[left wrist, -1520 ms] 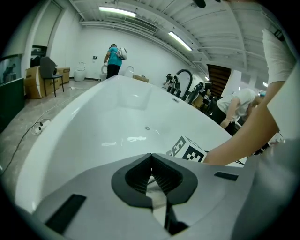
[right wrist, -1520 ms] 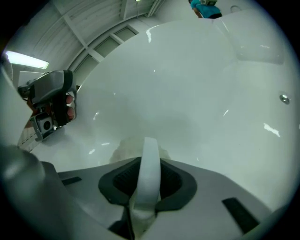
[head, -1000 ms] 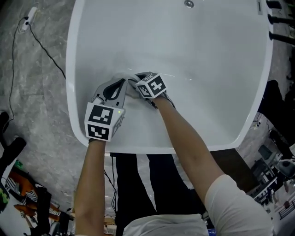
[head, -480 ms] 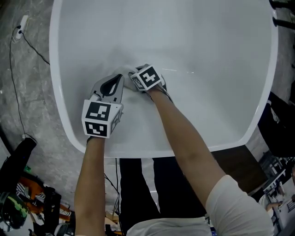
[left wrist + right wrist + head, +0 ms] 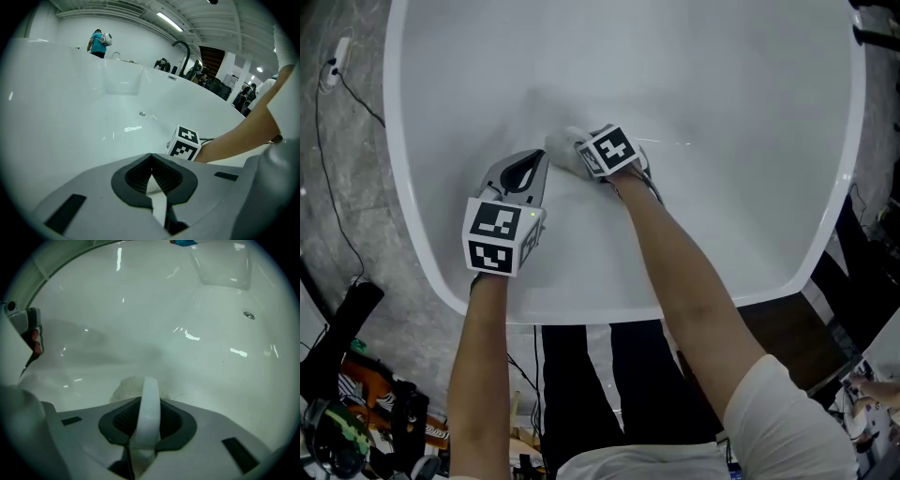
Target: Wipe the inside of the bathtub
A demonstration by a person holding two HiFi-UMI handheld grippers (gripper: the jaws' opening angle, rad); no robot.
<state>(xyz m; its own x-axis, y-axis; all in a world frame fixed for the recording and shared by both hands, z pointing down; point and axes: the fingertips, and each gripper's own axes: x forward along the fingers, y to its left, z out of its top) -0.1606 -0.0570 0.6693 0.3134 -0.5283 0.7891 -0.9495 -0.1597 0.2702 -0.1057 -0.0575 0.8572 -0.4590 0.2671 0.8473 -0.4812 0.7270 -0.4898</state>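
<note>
The white bathtub (image 5: 750,141) fills the head view, and both grippers are inside it near its left wall. My right gripper (image 5: 581,157) is shut on a white cloth (image 5: 562,142) that presses against the tub's surface. In the right gripper view the cloth (image 5: 149,401) bulges up between the jaws of the gripper (image 5: 149,423), with a lump of it beyond them. My left gripper (image 5: 540,159) lies just left of the cloth with its jaws together. In the left gripper view this gripper (image 5: 151,171) shows only a thin white sliver between the pads. The right gripper's marker cube (image 5: 185,143) sits just beyond.
The drain (image 5: 249,315) lies in the tub floor farther in. A dark curved faucet (image 5: 183,49) stands on the far rim, and a person in a teal top (image 5: 97,43) stands beyond it. A cable (image 5: 337,122) runs over the grey floor left of the tub.
Both grippers have slid a little away from the tub's left wall toward its middle, the cloth going with the right one. The head camera has shifted too.
</note>
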